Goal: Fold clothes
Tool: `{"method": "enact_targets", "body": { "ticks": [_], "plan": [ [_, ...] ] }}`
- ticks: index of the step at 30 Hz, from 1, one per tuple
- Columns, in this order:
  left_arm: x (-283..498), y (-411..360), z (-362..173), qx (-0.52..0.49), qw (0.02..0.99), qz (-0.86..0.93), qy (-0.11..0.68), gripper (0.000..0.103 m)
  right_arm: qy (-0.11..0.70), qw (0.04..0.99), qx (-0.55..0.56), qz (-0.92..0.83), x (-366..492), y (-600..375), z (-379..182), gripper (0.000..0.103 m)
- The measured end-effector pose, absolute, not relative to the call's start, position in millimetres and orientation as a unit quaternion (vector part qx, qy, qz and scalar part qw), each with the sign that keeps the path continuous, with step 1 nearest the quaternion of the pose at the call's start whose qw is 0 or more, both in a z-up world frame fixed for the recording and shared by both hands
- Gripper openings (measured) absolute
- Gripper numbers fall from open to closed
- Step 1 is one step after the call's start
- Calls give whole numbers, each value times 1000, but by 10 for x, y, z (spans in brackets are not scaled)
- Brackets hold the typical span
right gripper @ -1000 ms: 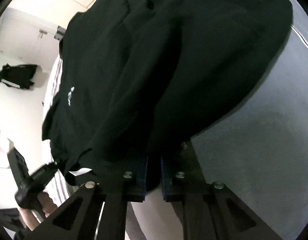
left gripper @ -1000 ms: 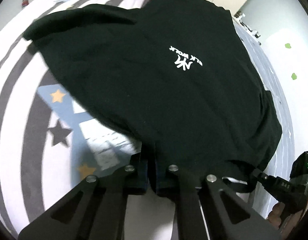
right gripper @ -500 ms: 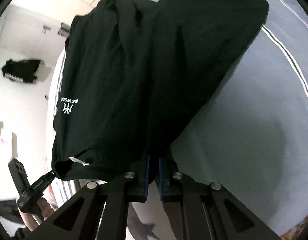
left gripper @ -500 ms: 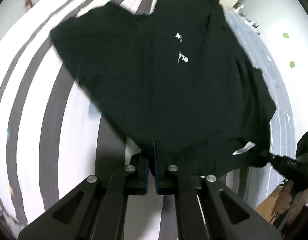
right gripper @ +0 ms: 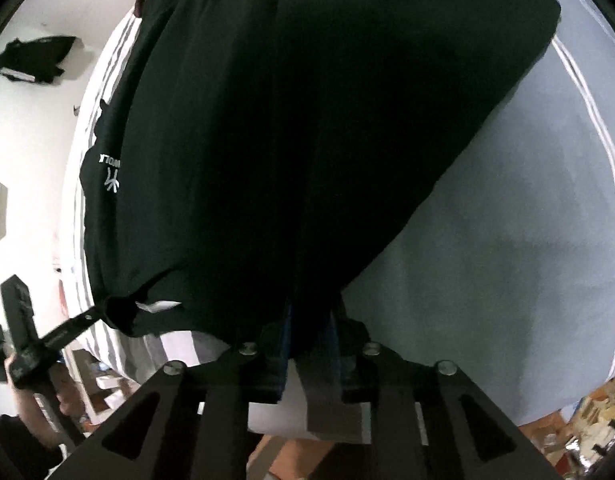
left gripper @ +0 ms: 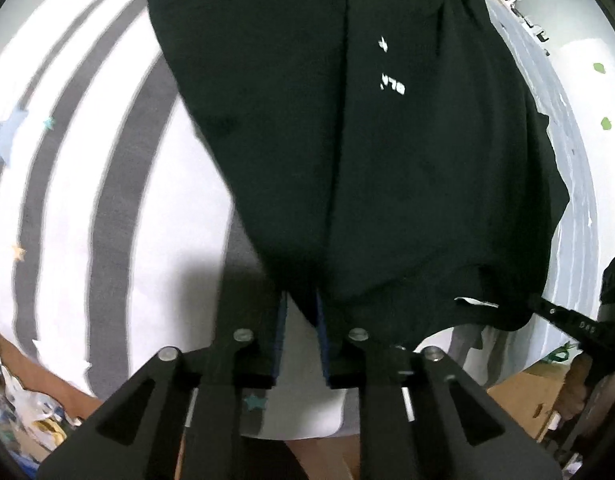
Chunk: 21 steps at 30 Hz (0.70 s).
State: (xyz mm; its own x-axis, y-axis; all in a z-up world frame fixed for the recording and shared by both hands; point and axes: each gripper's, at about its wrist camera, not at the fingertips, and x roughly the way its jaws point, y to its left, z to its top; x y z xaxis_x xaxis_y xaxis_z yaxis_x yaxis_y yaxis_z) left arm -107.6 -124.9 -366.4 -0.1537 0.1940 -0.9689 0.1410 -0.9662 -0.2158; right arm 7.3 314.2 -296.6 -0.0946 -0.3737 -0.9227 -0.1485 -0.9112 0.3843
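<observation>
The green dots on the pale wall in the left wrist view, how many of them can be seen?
2. One green dot is on the wall near the upper right edge; the second green dot is just below it. More may be hidden behind the black T-shirt.

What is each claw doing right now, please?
Left claw: opening; hem of the black shirt inside.
Right claw: opening; same shirt's hem inside.
</observation>
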Motion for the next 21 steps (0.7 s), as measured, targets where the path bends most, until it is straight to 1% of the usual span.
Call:
{"method": "enact_targets", "body": {
  "ticks": [1,2,3,5,7,8,9,10,12,13,15,18,21],
  "plan": [
    [-1077,-1314,-3607,-647,16,752,-123,25,-187,81,667,-717,67,3143,-2925,28],
    [-1089,-1387,-3560,-643,13,756,-118,32,-180,81,665,-721,59,3170,-2879,31],
    [-1131,-1494,-3507,-635,1,765,-110,37,-173,81,662,-725,50,3208,-2830,32],
    [-1289,-1732,-3457,-617,-26,780,-103,40,-159,65,649,-741,-21,3379,-2710,32],
    [-1582,-2092,-3430,-592,-63,796,-114,43,-148,42,629,-762,-148,3569,-2621,36],
    [-1723,-2237,-3425,-578,-81,803,-119,47,-140,21,617,-774,-285,3692,-2611,44],
    [-1874,-2404,-3421,-564,-99,810,-124,52,-136,-11,605,-785,-474,3869,-2628,45],
    [-2036,-2557,-3438,-550,-116,817,-130,54,-140,-36,592,-793,-638,4044,-2654,45],
    [-2337,-2576,-3574,-530,-150,824,-134,61,-158,-87,567,-803,-945,4392,-2740,45],
    [-2505,-2601,-3668,-525,-166,823,-141,61,-171,-102,559,-805,-1049,4522,-2791,45],
    [-2756,-2360,-3874,-521,-181,823,-138,61,-191,-137,551,-801,-1323,4593,-2971,45],
    [-3097,-2289,-3910,-520,-155,832,-119,61,-209,-174,543,-794,-1542,4768,-3111,45],
    [-3278,-2265,-3918,-526,-136,837,-72,61,-232,-196,537,-787,-1679,4932,-3201,45]
  ]
}}
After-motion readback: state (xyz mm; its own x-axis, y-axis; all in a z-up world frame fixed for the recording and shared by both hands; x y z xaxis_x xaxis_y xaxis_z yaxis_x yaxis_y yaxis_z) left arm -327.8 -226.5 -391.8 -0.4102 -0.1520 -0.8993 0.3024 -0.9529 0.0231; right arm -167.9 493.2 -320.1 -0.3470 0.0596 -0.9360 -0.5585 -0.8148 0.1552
